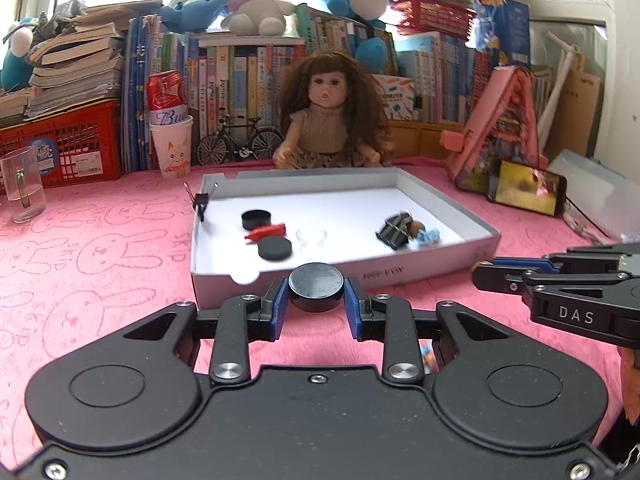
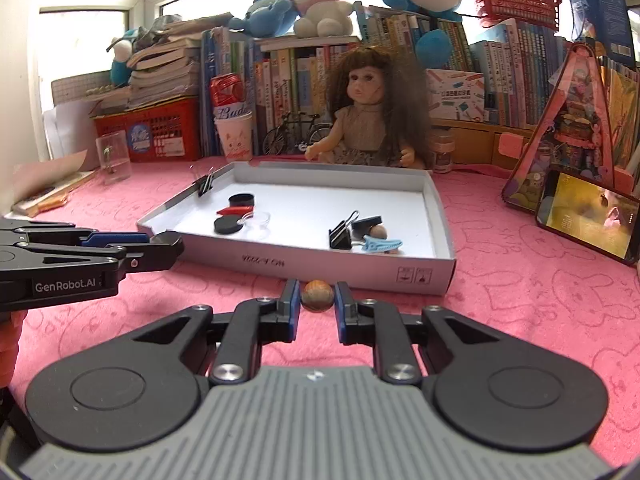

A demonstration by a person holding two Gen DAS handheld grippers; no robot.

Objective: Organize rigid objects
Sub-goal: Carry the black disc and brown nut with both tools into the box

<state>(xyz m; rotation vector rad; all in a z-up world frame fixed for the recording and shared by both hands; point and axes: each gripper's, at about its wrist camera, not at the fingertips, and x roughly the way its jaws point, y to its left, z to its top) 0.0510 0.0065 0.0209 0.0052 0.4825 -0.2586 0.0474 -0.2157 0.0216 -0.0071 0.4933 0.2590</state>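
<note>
My left gripper [image 1: 316, 294] is shut on a black round disc [image 1: 316, 285], held just in front of the near wall of a shallow white box [image 1: 424, 272]. My right gripper [image 2: 317, 298] is shut on a small brown nut [image 2: 317, 295], also in front of the box's near wall [image 2: 360, 270]. Inside the box lie two black discs [image 1: 256, 218], a red clip [image 1: 266, 232], a clear lid [image 1: 311, 236], black binder clips [image 1: 394, 230], a brown nut [image 2: 378, 232] and a blue hair clip [image 2: 380, 245]. The right gripper shows at the right edge of the left wrist view [image 1: 480, 276].
A doll [image 1: 330, 116] sits behind the box before a wall of books. A paper cup with a can [image 1: 174, 144], a red crate [image 1: 68, 148], a glass mug [image 1: 22, 188], a pink triangular toy house [image 1: 500, 124] and a lit phone [image 1: 526, 192] stand around on the pink cloth.
</note>
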